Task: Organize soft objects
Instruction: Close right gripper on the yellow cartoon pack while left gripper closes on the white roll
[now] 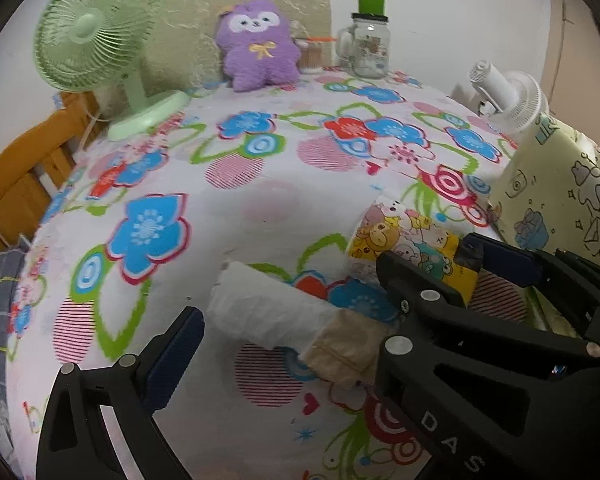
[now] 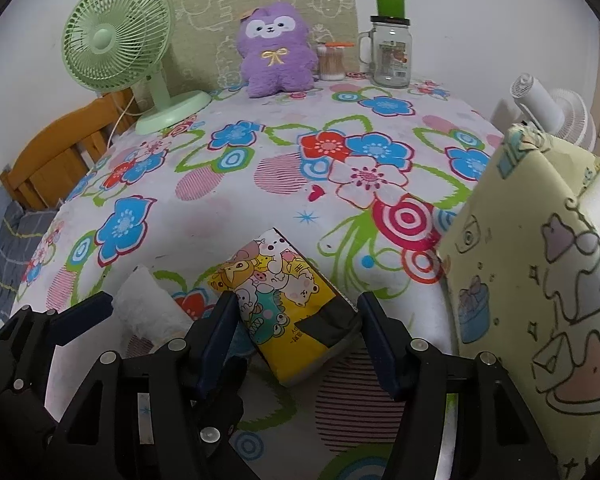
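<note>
Both grippers stand wide open, holding nothing: the left gripper [image 1: 292,344] straddles the rolled white cloth [image 1: 268,304] between its fingers, the right gripper [image 2: 296,332] brackets the cartoon tissue pack [image 2: 288,304], seemingly lined up for grasping.

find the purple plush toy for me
The purple plush toy sits upright at the table's far edge, between the green fan and the cotton swab jar.
</note>
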### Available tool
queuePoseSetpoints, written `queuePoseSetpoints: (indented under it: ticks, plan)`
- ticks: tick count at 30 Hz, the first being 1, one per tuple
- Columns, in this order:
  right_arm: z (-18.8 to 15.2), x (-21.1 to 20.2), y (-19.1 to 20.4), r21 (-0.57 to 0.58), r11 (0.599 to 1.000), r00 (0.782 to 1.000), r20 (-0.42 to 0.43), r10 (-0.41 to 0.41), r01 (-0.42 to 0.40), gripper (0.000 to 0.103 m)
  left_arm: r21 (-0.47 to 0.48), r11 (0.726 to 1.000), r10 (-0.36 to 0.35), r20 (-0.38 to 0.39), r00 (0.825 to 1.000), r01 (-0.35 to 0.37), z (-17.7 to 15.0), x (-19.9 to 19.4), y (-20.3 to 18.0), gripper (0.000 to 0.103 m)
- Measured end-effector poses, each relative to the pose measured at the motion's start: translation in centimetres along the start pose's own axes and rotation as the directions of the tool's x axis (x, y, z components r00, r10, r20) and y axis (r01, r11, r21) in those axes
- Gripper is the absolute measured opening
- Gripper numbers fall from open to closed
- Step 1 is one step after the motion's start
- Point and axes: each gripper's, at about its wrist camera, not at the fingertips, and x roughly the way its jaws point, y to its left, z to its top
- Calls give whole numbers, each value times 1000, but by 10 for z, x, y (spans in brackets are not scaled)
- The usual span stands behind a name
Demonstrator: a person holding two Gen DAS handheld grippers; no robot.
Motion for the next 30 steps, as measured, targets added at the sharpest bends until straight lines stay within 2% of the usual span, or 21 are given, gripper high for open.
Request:
queuePoseSetpoints:
  ticks: [2,5,7,8,10,14,18,30]
  plan:
    - [-1,0,-2,3,1000,1000,2,-4,4,64,-1,999,-46,-32,998,46,1,7,0,100]
    - [-1,-1,-2,6,1000,1000,2,-2,2,64,8,998,-56,-13,998,56,1,3,-3,91]
    - [-1,-1,-1,7,1000,1000,1,2,-2,64,12,998,-61,1,998,61,0,0,-4,72]
    - [-1,-1,-1,7,1000,1000,1,4,-4,64,13,998,-58,8,998,58,-1,-2,-4,67]
    - [-1,-2,-1,7,1000,1000,-2,15,-15,64,14,998,-68,21,998,67,-2,-4,-5,42]
    - [-1,-5,1,-2,1000,1000,4,14,-14,64,7,998,-67,31,997,66,-3,-7,-5,22]
    - [-4,-8,3,-13,1000,1000,7,15,-15,64,0,998,-65,37,997,65,-6,-11,-4,14]
    - [-10,-27,10,-32,999,998,34,45,-44,64,-11,999,-51,74,996,52,-15,-32,-4,10]
